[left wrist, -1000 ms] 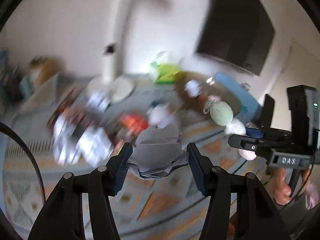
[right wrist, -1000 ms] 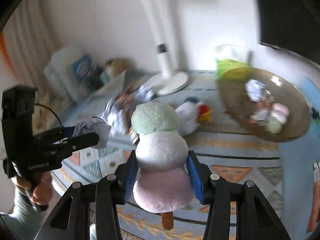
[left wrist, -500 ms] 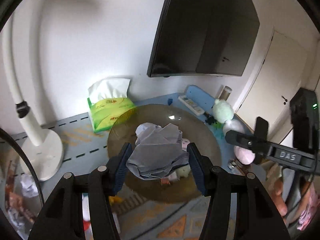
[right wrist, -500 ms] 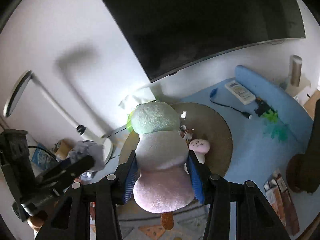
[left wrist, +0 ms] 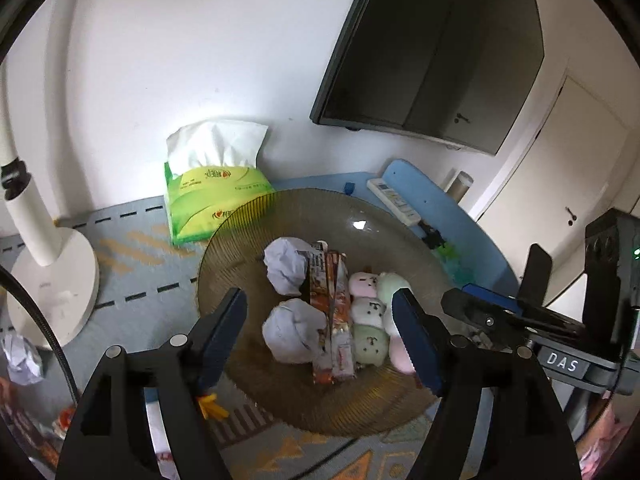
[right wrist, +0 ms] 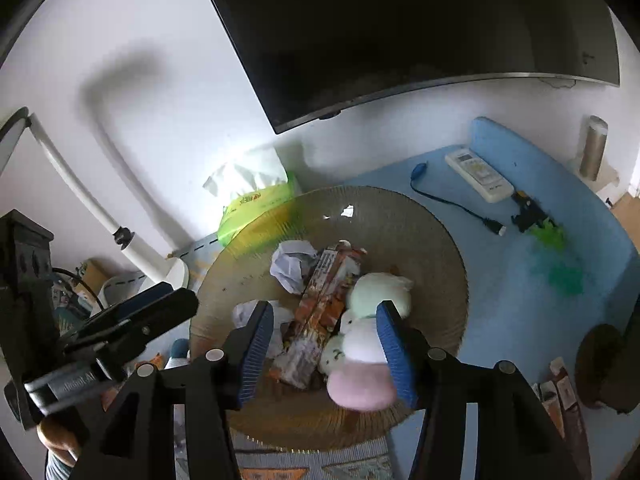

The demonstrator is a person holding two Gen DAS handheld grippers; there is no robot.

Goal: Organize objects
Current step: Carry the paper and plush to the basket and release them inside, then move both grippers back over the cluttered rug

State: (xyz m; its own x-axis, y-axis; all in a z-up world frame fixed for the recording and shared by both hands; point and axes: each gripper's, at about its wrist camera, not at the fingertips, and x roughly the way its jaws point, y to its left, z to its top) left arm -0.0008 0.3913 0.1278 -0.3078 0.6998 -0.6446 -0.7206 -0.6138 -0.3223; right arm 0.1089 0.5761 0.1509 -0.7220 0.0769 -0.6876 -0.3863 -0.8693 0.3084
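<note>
Both tongs, left (left wrist: 320, 330) & right (right wrist: 326, 346), gape wide w/ nothing held, over the plate (left wrist: 248, 232). Lift straight up so the paper ball (left wrist: 294, 334) & plush skewer (right wrist: 366, 344) aren't nudged.

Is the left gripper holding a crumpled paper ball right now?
No, the left gripper is open, and both paper balls lie on the plate.

The round tray (left wrist: 248, 240) looks like ribbed, translucent brownish glass or plastic, with a glossy highlight. In it lie crumpled matt paper balls (left wrist: 294, 334), shiny printed foil snack packets (left wrist: 334, 320) and fuzzy plush toys (right wrist: 378, 292). The tissue pack (left wrist: 208, 200) has glossy green plastic wrap. The left hand-held gripper (left wrist: 320, 332) has ridged blue pads.
</note>
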